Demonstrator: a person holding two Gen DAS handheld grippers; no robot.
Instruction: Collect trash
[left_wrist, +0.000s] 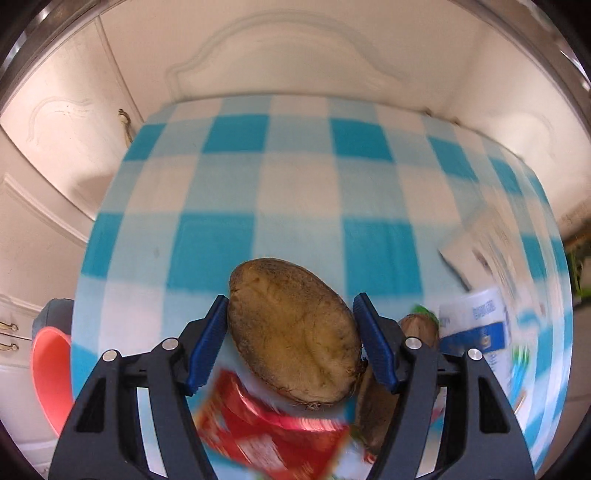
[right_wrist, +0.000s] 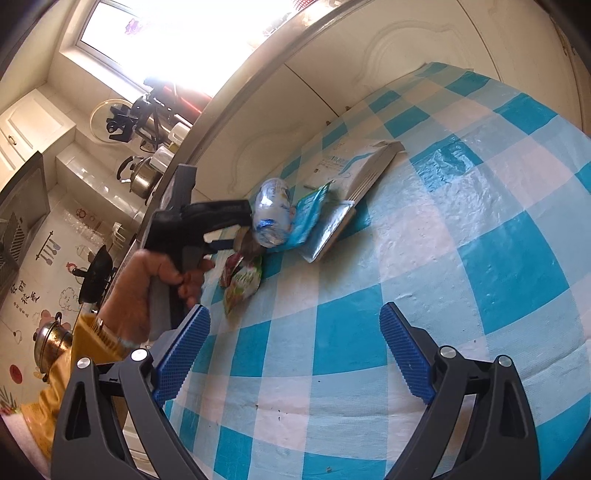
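Note:
My left gripper (left_wrist: 291, 343) is shut on a brown half potato (left_wrist: 293, 334), cut face toward the camera, held above the table. Below it lie a red snack wrapper (left_wrist: 273, 432), another brown vegetable piece (left_wrist: 419, 326) and a blue-and-white bottle (left_wrist: 476, 325). In the right wrist view my right gripper (right_wrist: 295, 350) is open and empty above the blue checked tablecloth (right_wrist: 480, 229). The same view shows the left gripper's black handle (right_wrist: 188, 229) in a hand, beside the crumpled bottle (right_wrist: 273, 212), a teal wrapper (right_wrist: 310, 214) and a green-red wrapper (right_wrist: 242, 284).
A pink bin (left_wrist: 50, 376) stands off the table's left edge. A thin booklet (right_wrist: 351, 170) lies on the table near the white cabinet doors (left_wrist: 295, 55). A kitchen counter with pots (right_wrist: 142, 173) shows beyond the table.

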